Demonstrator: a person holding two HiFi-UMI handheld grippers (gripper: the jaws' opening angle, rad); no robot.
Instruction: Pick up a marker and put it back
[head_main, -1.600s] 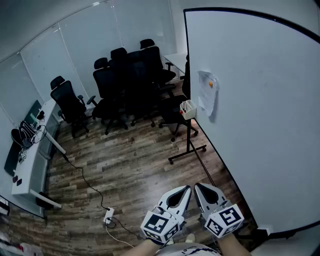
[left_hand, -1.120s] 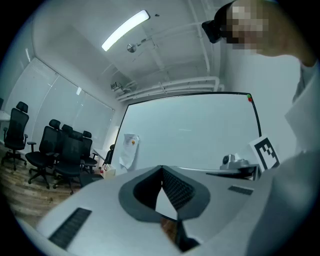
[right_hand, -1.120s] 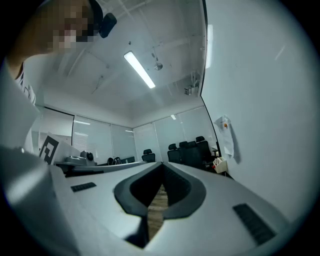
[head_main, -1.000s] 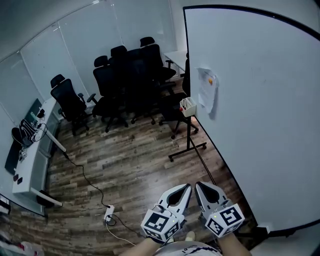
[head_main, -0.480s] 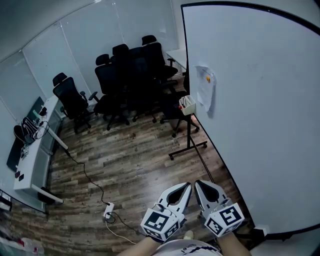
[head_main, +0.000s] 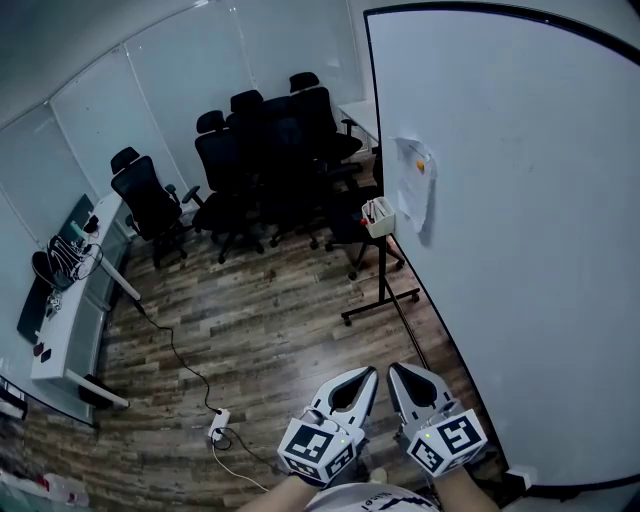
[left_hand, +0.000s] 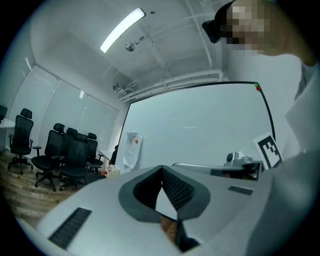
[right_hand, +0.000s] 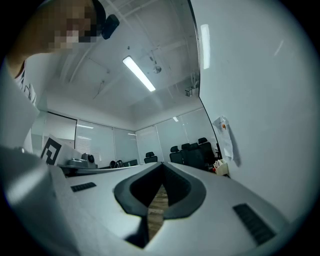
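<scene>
A small white holder (head_main: 377, 216) with markers in it hangs at the lower left edge of the whiteboard (head_main: 520, 200), far ahead of both grippers. It also shows in the left gripper view as a small holder (left_hand: 113, 171) and in the right gripper view as a small holder (right_hand: 220, 166). My left gripper (head_main: 371, 371) and right gripper (head_main: 392, 368) sit side by side at the bottom of the head view, both shut and holding nothing. The jaws of the left gripper (left_hand: 161, 168) and of the right gripper (right_hand: 161, 164) meet at their tips.
A paper sheet (head_main: 414, 186) hangs on the whiteboard above the holder. The board's wheeled stand (head_main: 381, 300) rests on the wood floor. Several black office chairs (head_main: 262, 150) stand at the back, a white desk (head_main: 75, 300) at the left, and a cable with a power strip (head_main: 217, 430) lies on the floor.
The head view has drifted slightly, so the room sits a little further right. Both grippers stay shut and side by side in the same place.
</scene>
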